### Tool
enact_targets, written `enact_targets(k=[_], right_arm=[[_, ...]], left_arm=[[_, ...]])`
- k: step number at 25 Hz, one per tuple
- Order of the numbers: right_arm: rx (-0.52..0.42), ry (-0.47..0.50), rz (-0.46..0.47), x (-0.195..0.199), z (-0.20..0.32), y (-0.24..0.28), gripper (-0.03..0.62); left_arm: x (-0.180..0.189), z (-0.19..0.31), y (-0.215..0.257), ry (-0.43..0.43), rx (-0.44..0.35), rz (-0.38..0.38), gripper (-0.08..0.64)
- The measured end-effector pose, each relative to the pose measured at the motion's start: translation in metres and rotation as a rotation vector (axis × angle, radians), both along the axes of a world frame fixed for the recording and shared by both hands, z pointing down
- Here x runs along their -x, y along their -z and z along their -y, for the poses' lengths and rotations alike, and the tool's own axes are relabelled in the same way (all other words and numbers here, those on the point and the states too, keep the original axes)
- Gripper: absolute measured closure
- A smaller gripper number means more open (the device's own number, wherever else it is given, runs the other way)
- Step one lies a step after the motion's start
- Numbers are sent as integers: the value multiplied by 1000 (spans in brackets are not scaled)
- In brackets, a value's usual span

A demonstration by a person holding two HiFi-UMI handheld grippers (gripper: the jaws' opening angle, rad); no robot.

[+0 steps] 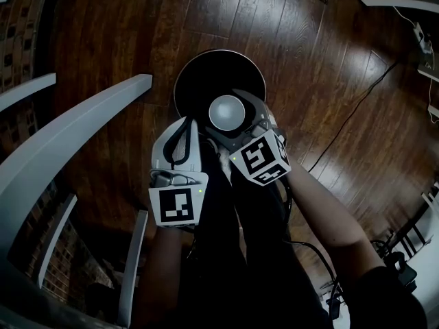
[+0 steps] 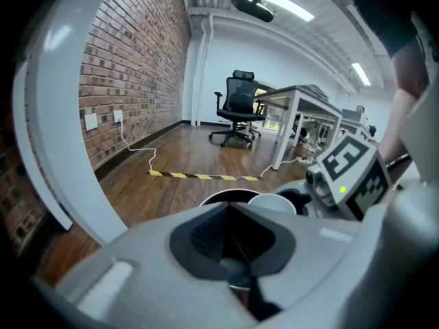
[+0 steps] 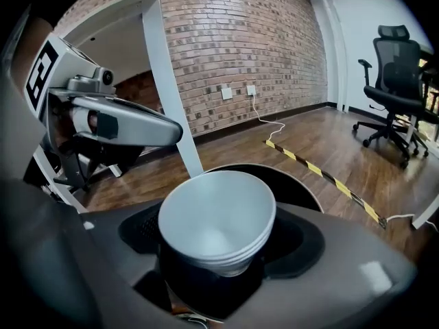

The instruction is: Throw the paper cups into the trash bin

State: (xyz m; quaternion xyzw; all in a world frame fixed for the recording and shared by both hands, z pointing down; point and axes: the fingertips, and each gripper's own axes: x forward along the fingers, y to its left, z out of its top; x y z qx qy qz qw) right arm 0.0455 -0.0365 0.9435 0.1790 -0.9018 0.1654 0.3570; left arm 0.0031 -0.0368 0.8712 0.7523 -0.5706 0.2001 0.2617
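Observation:
A stack of nested white paper cups [image 1: 228,112] hangs mouth-up over the round black trash bin [image 1: 188,74] on the wood floor. The cups [image 3: 216,218] sit between the jaws of my right gripper [image 3: 219,252], with dark gaps on both sides, so the pads look clear of them. The bin's rim [image 3: 295,180] shows just behind the cups. My left gripper [image 1: 180,134] is close beside on the left, jaws together with nothing between them. From the left gripper view [image 2: 230,242], the cups [image 2: 273,202] and bin [image 2: 219,199] lie just ahead, and the right gripper's marker cube [image 2: 350,173] is at the right.
A white table frame [image 1: 68,136] curves along the left, close to the bin. Cables [image 1: 357,108] run over the floor at the right. A black office chair [image 2: 236,115], a white desk [image 2: 295,101], a yellow-black floor strip [image 2: 206,177] and a brick wall [image 3: 226,40] lie beyond.

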Motion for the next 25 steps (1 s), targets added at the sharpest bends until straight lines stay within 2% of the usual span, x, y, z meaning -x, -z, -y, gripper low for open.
enact_targets(k=[11,16,21,25], right_arm=[[41,28,-14,6,-9,-9,176],[39,3,2,6,-4,-1,177],[33,-94,80,-3,9,45,186],[-46,-200,184,-14,38,125,259]], left_arm=[[6,-2,-1,15,4,3,555],[7,-2,4,18,-5,10,555],[1,0,39,24,-34,-18,555],[-5,13,100,51,-104,-50,555]])
